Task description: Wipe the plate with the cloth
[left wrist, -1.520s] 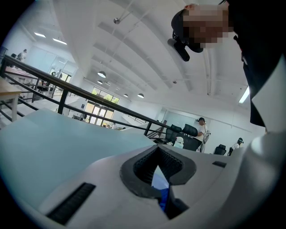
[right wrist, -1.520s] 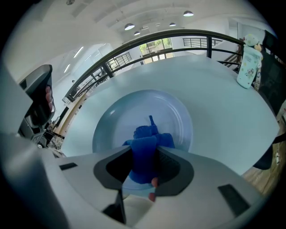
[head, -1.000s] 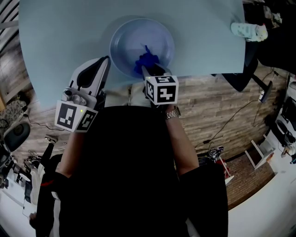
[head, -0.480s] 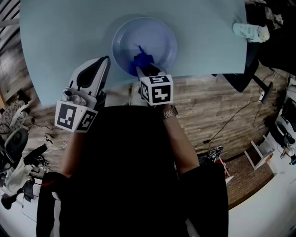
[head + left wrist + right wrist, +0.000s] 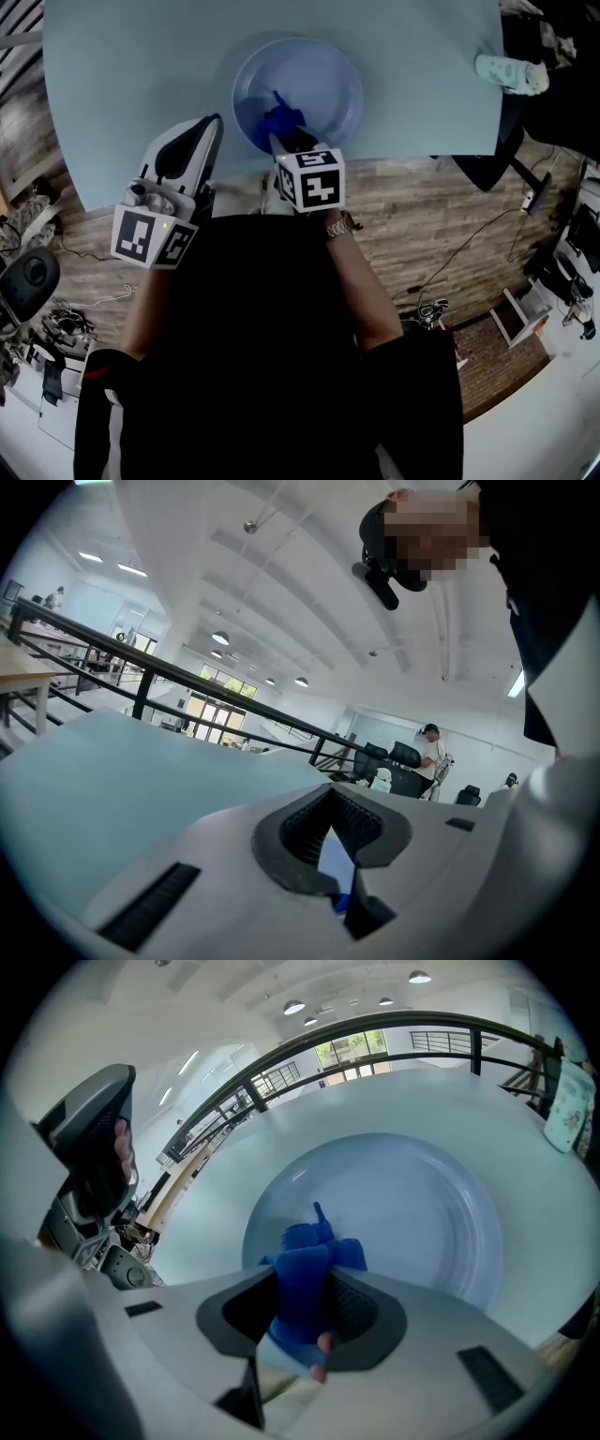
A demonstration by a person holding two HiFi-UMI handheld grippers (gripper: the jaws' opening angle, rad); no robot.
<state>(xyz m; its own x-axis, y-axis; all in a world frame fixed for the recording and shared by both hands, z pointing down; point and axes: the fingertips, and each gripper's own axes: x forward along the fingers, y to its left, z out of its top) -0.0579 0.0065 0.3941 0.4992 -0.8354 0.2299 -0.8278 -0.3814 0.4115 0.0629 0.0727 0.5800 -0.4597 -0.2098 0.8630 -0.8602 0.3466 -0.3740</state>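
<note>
While the right tongs point(image 5: 284, 141) clamp the blue cloth point(image 5: 277, 120) on the near-left inside of the plate point(image 5: 330, 70), the left tongs point(image 5: 214, 122) hang closed and empty — beside the plate, over the desk point(image 5: 122, 75) edge.

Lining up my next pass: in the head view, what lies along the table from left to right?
The left claw → light-blue plate → small white patterned object.
</note>
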